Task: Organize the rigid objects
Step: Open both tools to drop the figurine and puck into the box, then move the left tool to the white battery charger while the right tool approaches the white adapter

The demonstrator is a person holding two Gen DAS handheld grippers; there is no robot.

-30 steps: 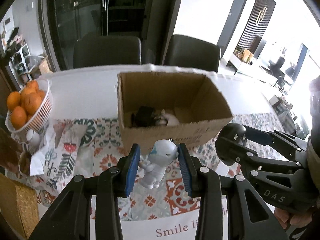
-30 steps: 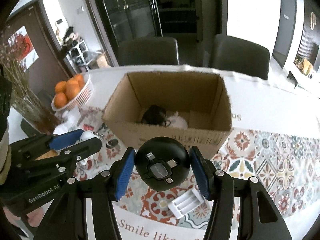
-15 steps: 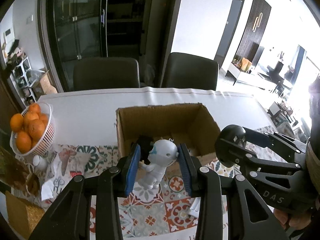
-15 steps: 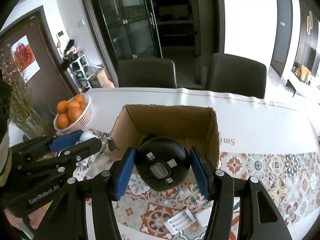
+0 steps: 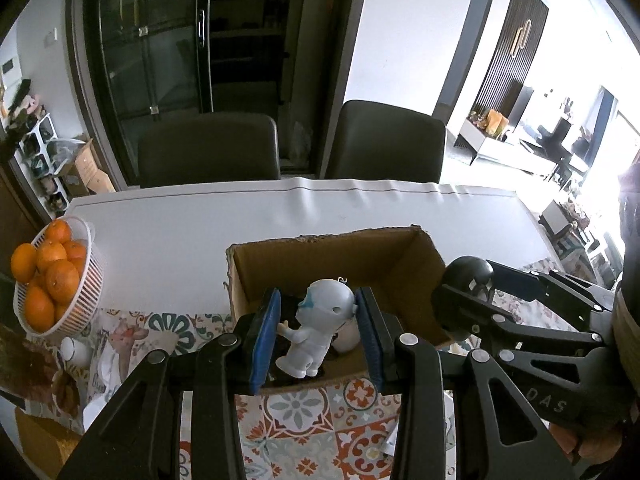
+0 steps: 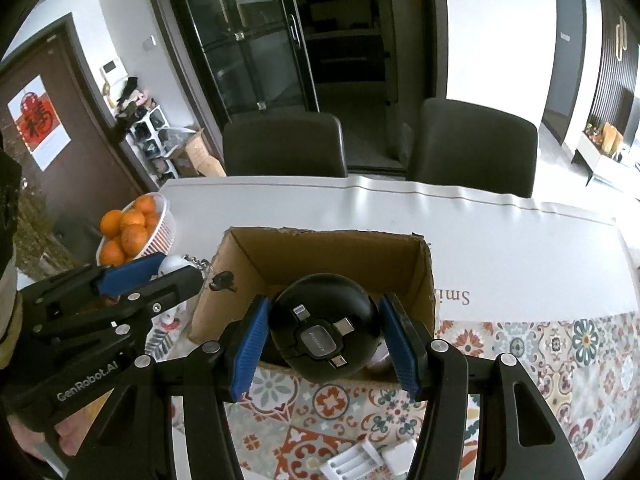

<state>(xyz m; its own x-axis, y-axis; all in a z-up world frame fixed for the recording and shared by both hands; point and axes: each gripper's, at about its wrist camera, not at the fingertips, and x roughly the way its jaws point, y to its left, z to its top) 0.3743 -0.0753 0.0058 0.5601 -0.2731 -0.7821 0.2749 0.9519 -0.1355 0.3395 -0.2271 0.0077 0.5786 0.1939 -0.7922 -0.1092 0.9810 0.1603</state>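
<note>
Here, white big-headed figurine [image 5: 316, 332], upright.

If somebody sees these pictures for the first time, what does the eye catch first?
A white toy figure clamped in the left gripper and a black round charger clamped in the right gripper, both before an open cardboard box. Left of it stands a basket of oranges.

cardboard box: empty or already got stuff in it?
Not empty. The cardboard box is open-topped; a white item and something dark lie inside, mostly hidden.
</note>
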